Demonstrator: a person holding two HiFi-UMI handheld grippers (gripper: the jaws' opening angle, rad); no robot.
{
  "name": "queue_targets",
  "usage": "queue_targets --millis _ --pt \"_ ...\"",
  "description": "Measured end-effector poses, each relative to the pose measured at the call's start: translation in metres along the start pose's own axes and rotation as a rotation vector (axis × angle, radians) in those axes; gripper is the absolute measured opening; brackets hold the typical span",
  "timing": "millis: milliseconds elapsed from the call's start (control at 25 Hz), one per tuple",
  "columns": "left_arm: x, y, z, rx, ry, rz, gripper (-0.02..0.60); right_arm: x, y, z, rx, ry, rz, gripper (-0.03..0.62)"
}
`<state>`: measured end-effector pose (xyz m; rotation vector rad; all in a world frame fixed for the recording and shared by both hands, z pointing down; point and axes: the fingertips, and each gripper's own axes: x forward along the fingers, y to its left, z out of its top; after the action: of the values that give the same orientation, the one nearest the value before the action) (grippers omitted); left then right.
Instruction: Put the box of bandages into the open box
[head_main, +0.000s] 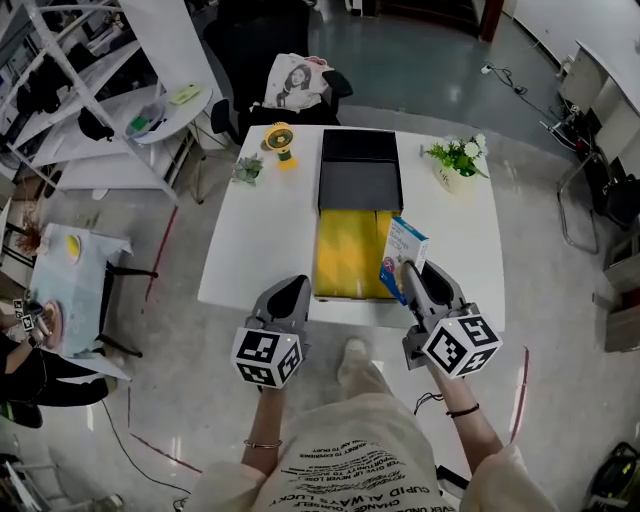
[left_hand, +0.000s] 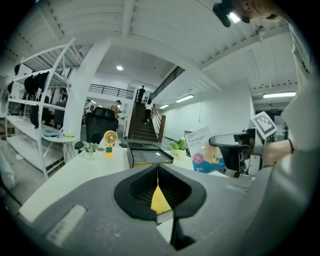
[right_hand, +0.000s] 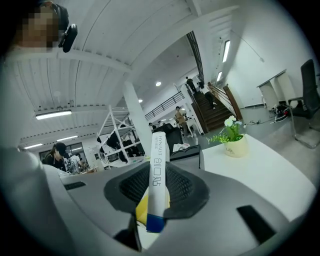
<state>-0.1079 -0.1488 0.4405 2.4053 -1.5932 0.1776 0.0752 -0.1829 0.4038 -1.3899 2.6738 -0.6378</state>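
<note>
Bare tabletop flanking open box

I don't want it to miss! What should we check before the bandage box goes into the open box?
1. Grip: right tongs clamped on bandage box: ok.
2. Opening: open box with lid folded back: ok.
3. Room: yellow inside bare: ok.
4. Clearance: left tongs shut, empty, at the box's near edge: ok.
5. Aim: bandage box fully over the opening: cannot tell; it shows at the right edge.
</note>
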Motion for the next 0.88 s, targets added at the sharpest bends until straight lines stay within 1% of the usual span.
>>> queue_targets --millis 200,400,560,720,880 --pt "0.036 0.015 -0.003 -0.021 0.043 0.008 0.023 0.041 -0.022 -0.009 0.068 0.069 0.027 0.092" --pt "0.063 0.037 -0.013 -0.048 0.09 0.034 0.023 0.077 -0.029 -0.024 0.141 0.161 0.081 0.092" --pt "0.077 0.049 -0.022 -0.087 0.111 0.043 0.023 0.098 -0.028 -0.04 0.236 0.228 0.131 0.092" --pt "0.086 0.053 -0.029 -0.106 0.131 0.046 0.023 0.115 -0.021 -0.056 0.319 0.302 0.181 0.092" --pt "0.088 0.058 -0.032 -0.131 0.139 0.055 0.023 0.125 -0.016 -0.072 0.382 0.399 0.194 0.092"
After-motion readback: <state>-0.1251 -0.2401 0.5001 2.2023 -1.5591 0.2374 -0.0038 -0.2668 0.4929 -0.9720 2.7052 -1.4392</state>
